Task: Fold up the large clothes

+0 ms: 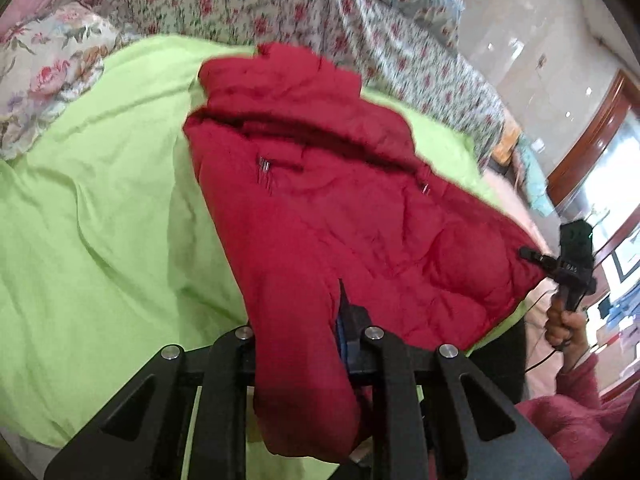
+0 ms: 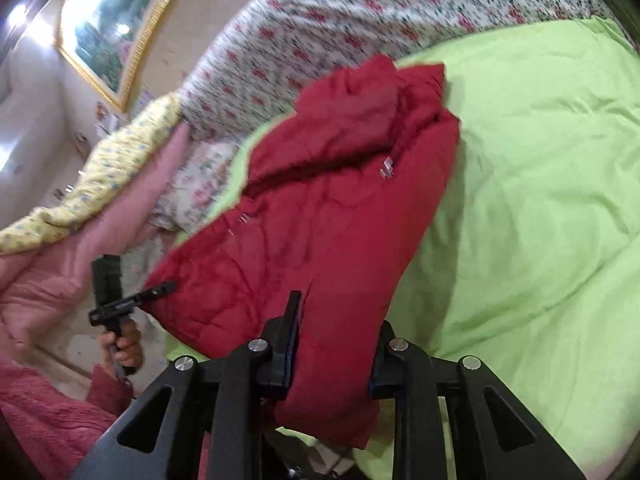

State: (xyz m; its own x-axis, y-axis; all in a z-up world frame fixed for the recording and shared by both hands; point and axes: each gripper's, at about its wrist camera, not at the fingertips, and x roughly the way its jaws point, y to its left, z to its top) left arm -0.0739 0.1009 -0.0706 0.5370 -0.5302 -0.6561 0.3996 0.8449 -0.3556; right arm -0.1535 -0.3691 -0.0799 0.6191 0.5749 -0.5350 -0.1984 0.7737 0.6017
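A red padded jacket point(image 1: 320, 208) lies on the lime-green bed sheet point(image 1: 104, 208), its hood end far from me and its hem lifted toward both grippers. My left gripper point(image 1: 304, 340) is shut on the near hem corner, and red fabric drapes over its fingers. My right gripper point(image 2: 332, 344) is shut on the other hem corner of the jacket point(image 2: 328, 216), with fabric bunched between its fingers point(image 2: 290, 320). Each gripper shows in the other's view: the right one point(image 1: 532, 258) and the left one point(image 2: 160, 290) pinch the hem edge.
A floral quilt point(image 1: 280, 4) is heaped along the far side of the bed. A floral pillow point(image 1: 48, 72) lies at the left. A pink blanket point(image 2: 52, 264) and a yellow quilt point(image 2: 120, 160) are piled beside the bed. The green sheet point(image 2: 540, 200) spreads wide.
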